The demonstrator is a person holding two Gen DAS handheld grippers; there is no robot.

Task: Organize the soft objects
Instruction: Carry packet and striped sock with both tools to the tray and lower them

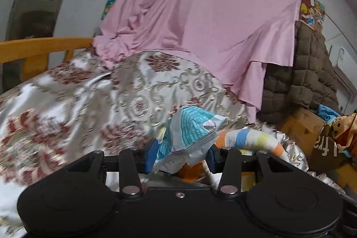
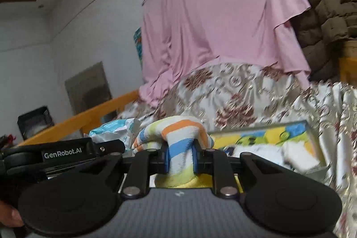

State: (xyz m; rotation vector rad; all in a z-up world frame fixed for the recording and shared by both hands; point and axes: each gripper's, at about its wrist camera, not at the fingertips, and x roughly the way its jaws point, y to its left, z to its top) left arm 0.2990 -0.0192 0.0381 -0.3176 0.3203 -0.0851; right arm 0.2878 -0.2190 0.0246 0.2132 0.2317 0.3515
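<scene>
My left gripper (image 1: 180,157) is shut on a crumpled teal and white plastic packet (image 1: 189,133), held above the floral bedspread (image 1: 89,99). To its right lies the striped towel (image 1: 247,137), with orange, blue and yellow bands. In the right wrist view my right gripper (image 2: 180,158) is shut on that striped towel (image 2: 178,133), which bulges up and over the blue pads. The left gripper's black body (image 2: 67,153) and the teal packet (image 2: 116,128) show just to the left of it.
A pink sheet (image 1: 200,26) hangs behind the bed, with a brown quilted blanket (image 1: 312,64) beside it. A wooden bed rail (image 1: 40,48) runs along the left. A tray with colourful cloths (image 2: 279,144) lies on the bedspread at right. Cardboard boxes (image 1: 305,128) stand at far right.
</scene>
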